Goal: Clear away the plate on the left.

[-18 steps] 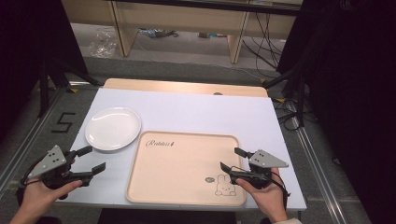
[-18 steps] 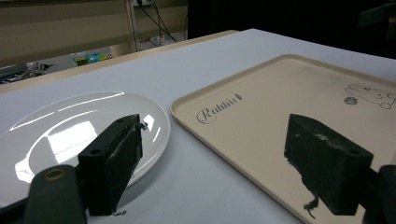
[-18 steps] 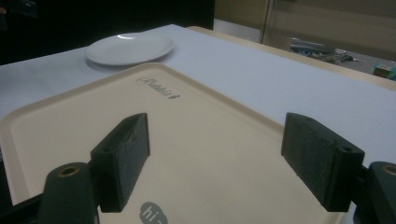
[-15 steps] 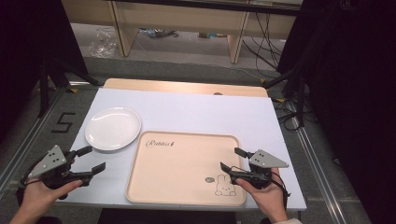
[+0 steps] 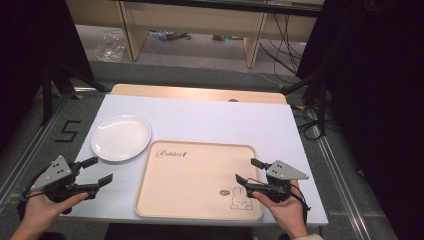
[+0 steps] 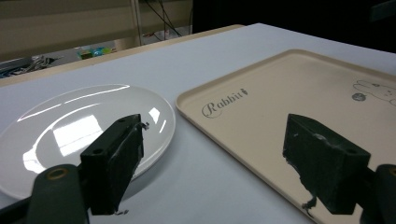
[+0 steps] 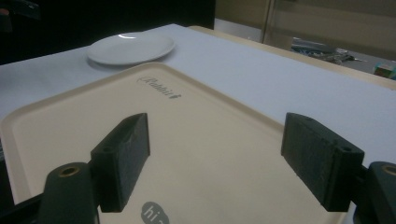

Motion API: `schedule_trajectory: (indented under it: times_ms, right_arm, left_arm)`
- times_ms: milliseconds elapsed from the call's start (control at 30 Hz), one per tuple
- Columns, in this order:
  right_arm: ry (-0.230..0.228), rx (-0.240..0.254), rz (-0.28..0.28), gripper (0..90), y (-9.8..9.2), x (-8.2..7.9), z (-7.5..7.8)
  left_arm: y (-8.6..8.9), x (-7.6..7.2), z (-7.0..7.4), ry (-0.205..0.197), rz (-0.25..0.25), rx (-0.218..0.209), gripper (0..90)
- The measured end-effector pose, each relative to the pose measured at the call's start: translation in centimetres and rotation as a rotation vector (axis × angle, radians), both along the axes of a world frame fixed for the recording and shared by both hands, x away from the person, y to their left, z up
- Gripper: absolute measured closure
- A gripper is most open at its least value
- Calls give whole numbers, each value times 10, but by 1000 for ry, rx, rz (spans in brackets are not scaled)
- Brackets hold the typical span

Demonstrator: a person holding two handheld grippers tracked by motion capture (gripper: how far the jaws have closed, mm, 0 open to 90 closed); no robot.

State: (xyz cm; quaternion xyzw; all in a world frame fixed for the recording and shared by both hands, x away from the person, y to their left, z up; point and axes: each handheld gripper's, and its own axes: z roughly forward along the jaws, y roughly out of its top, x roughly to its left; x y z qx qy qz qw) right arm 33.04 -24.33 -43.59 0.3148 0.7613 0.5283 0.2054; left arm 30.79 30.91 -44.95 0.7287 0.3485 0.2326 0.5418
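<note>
A lab or workshop: loose cables [image 5: 280, 37] at the frame's top, black curtains [image 5: 380, 100] at right.

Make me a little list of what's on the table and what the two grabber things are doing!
table: white top, wooden strip at the far edge
plate: white plate, empty, on the person's left, beside the tray, apart from it
tray: beige tray, empty, with a printed word and a rabbit drawing
left gripper: left gripper, jaws open, nothing between them, near the plate
right gripper: right gripper, jaws open, nothing between them, over the tray's near right corner
</note>
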Motion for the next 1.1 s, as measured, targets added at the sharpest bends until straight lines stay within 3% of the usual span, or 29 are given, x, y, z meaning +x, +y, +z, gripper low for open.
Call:
schedule_trajectory:
  times_ms: [67,100,200,233,400,467,567,600,700,767,800,867,900,1100]
  right_arm:
    - [1,-1,-1,247,0,0,0]
    - [31,0,3,246,1,-1,0]
    - [31,0,2,246,1,-1,0]
    - [0,0,-2,247,0,0,0]
    - [-3,-15,-9,249,-1,0,0]
    - [3,-19,-3,249,-1,0,0]
    - [2,-20,-7,249,-1,0,0]
    - [-3,-13,-14,249,0,1,0]
    - [-2,-14,-14,250,-1,1,-1]
    - [-29,-19,-18,250,-1,2,-1]
    - [-10,-3,-23,250,0,1,-1]
    - [-3,-28,-23,250,-2,0,0]
    - [6,-17,-23,250,-1,0,0]
    - [-17,-15,-11,254,0,2,-2]
  left_arm:
    - [1,1,-2,20,28,4,206]
    - [3,1,-2,33,42,17,206]
    - [5,3,-3,51,66,19,211]
    - [6,4,-4,63,87,14,211]
    - [8,10,-7,120,133,-34,223]
    - [11,17,-10,166,197,-77,227]
    - [14,25,-13,230,264,-64,236]
    - [15,28,-15,262,282,-69,236]
    - [20,37,-18,310,325,-82,245]
    - [24,43,-19,332,347,-96,247]
    - [26,46,-19,350,357,-95,248]
    - [28,50,-21,366,362,-104,254]
    - [29,52,-22,369,361,-107,256]
    - [31,62,-29,412,366,-150,252]
